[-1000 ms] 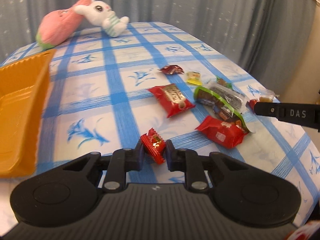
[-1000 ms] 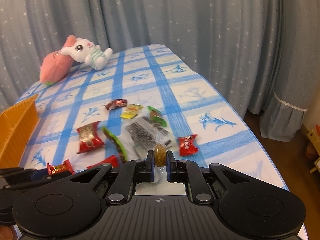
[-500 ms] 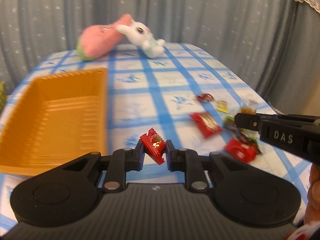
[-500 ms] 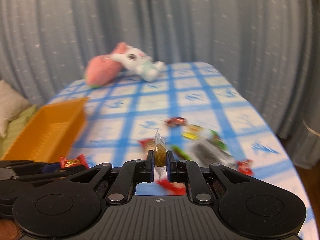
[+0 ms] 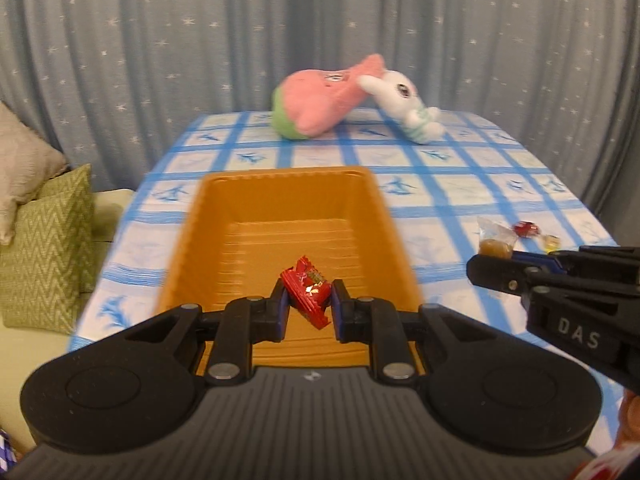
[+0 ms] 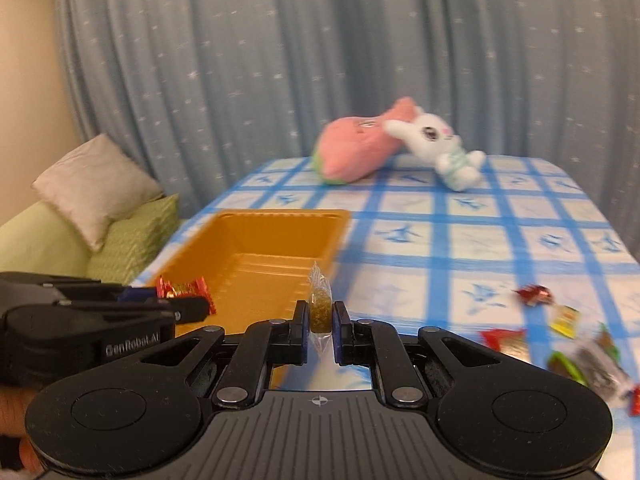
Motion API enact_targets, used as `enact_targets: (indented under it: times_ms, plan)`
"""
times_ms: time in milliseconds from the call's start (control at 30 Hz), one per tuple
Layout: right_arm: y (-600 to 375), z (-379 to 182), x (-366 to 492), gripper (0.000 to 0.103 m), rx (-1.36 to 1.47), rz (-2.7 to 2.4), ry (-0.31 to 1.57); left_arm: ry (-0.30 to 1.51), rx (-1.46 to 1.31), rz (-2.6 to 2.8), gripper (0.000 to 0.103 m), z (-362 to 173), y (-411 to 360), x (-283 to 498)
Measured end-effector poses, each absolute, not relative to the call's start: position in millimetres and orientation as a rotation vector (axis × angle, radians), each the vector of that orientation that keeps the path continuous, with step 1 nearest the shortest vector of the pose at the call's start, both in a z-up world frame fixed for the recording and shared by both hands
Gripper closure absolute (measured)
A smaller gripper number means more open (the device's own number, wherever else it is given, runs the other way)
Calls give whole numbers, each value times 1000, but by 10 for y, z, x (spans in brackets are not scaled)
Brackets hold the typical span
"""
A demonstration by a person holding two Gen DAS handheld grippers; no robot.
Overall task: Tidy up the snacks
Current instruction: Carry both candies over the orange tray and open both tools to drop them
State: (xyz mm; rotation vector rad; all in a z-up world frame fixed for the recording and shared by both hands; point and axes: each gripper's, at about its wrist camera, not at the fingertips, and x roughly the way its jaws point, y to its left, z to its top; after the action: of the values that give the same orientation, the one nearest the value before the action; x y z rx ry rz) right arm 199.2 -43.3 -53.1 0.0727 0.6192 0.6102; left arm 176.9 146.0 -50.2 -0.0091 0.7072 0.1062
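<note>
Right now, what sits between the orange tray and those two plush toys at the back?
Only bare blue-checked tablecloth lies between the orange tray and the plush toys, as the left wrist view shows.

Both hand-held grippers (image 5: 307, 307) (image 6: 321, 322) clamped, side by side.

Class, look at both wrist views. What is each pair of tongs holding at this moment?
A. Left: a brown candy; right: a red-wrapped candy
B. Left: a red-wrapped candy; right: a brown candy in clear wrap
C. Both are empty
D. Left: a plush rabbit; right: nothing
B. The left tongs are shut on the red-wrapped candy over the orange tray, and the right tongs pinch the brown candy in clear wrap.
</note>
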Motion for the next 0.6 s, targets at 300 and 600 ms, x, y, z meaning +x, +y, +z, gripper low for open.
enact_targets:
  times_ms: [300, 600]
  plan:
    - [66, -607, 2154, 92, 19, 706, 629, 729, -15, 135, 84, -647, 1863, 1847]
    - [266, -750, 2200, 92, -19, 732, 664, 752, -26, 129, 84, -832, 1980, 1909]
